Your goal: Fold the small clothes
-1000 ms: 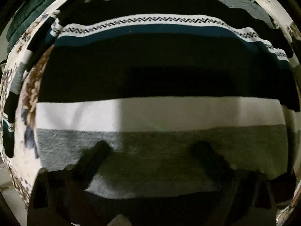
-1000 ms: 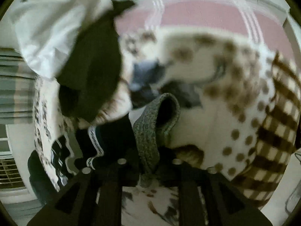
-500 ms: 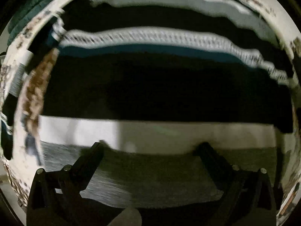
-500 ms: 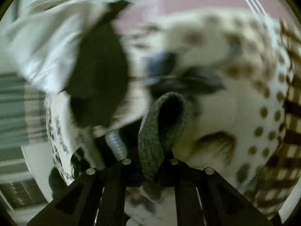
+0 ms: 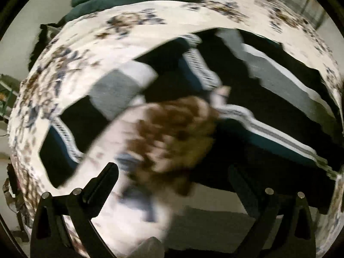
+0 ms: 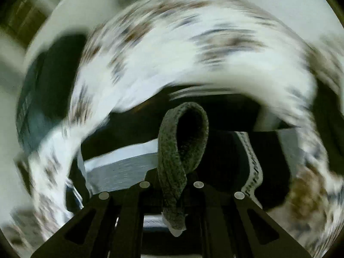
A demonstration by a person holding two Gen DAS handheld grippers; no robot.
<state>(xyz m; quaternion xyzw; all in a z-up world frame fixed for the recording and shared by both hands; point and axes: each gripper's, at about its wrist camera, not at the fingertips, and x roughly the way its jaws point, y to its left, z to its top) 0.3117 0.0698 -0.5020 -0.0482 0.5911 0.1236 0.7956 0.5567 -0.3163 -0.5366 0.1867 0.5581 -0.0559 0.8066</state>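
Our left claw point(image 5: 172, 185) has its fingers wide apart and holds nothing. It hangs over the striped cloth point(image 5: 268, 129), which lies spread on the flowery bed sheet point(image 5: 107, 40). A flap of the sheet lies over part of the cloth. Our right claw point(image 6: 172, 185) is pressed together on a grey knit band point(image 6: 182, 133), just above the same striped cloth point(image 6: 225, 154). This view is very blurry.
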